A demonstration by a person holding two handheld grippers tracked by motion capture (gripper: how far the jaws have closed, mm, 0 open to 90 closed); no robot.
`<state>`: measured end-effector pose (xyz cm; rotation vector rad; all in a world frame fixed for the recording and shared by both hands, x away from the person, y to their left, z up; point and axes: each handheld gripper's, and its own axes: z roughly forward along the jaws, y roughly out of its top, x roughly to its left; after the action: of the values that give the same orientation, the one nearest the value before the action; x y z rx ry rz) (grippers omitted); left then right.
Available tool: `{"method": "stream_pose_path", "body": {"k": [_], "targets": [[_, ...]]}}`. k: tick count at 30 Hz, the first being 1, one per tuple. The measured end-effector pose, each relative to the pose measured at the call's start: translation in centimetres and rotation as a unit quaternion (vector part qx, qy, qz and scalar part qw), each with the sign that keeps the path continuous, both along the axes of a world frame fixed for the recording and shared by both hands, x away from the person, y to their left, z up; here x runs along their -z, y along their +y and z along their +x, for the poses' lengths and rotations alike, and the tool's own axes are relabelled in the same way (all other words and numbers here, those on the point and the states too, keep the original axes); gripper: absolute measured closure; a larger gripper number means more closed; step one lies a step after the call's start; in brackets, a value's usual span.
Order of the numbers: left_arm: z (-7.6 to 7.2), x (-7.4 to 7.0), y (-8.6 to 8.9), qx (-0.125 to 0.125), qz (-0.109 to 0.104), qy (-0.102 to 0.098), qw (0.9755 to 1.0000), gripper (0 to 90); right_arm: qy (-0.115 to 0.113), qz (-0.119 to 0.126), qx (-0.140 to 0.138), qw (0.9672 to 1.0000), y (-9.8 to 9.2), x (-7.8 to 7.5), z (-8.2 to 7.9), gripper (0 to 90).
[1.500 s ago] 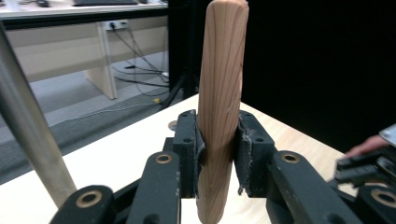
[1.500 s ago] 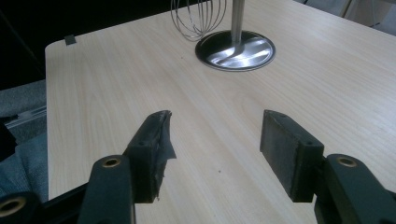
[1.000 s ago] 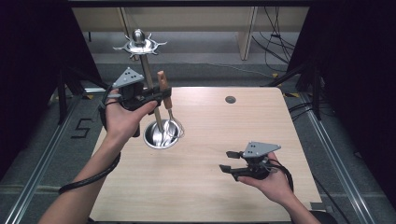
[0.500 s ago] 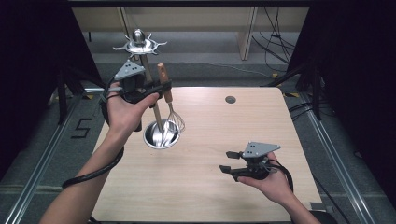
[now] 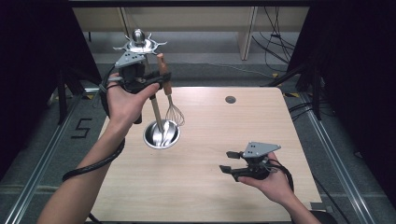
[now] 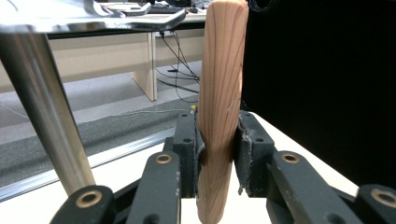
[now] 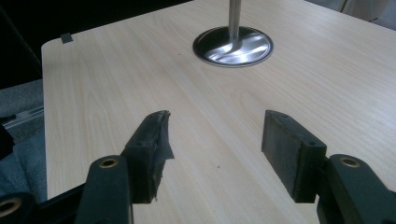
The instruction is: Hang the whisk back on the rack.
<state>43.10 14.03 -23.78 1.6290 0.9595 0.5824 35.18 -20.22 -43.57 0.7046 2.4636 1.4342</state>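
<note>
You have light wood tabletop (image 5: 210, 182) before you. Round dark mark (image 5: 230, 99) near its far edge. Floor left of tabletop carries painted "5" (image 5: 82, 128). Beyond far edge: pale bench leg (image 5: 246, 32), loose black cables (image 5: 275, 42) on grey floor.

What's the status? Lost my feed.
Left tool shut on wooden-handled wire whisk, lifted beside steel hook stand. Right tool open, empty, over table.
</note>
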Motion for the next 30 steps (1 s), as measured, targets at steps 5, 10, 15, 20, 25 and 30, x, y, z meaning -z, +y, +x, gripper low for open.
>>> {"method": "stream_pose_path", "body": {"k": [5, 10, 15, 20, 25, 30], "targets": [[0.0, -0.3, 0.1, -0.002, -0.008, -0.002, 1.0000, 71.6, -0.002, 0.000, 0.001, 1.0000, 0.0, 0.0, -0.1, 42.0], [0.3, -0.4, 0.1, -0.004, -0.006, 0.002, 1.0000, 71.6, 0.001, -0.001, -0.001, 1.0000, 0.0, 0.0, 0.0, 41.6], [0.7, -0.3, 0.2, -0.008, -0.006, 0.006, 0.9999, 71.5, 0.002, -0.007, -0.004, 1.0000, 0.0, 0.1, 0.0, 41.5], [0.8, -0.4, 0.2, -0.010, -0.007, 0.008, 0.9999, 71.6, 0.002, -0.008, -0.004, 1.0000, 0.0, 0.1, 0.0, 41.4], [1.0, -0.4, 0.5, -0.017, -0.006, 0.010, 0.9998, 71.5, 0.005, -0.007, -0.004, 1.0000, 0.0, 0.1, 0.0, 41.4], [1.2, -0.4, 0.6, -0.021, -0.007, 0.011, 0.9997, 71.6, -0.003, -0.009, -0.003, 1.0000, 0.0, 0.1, 0.0, 41.1]]}}
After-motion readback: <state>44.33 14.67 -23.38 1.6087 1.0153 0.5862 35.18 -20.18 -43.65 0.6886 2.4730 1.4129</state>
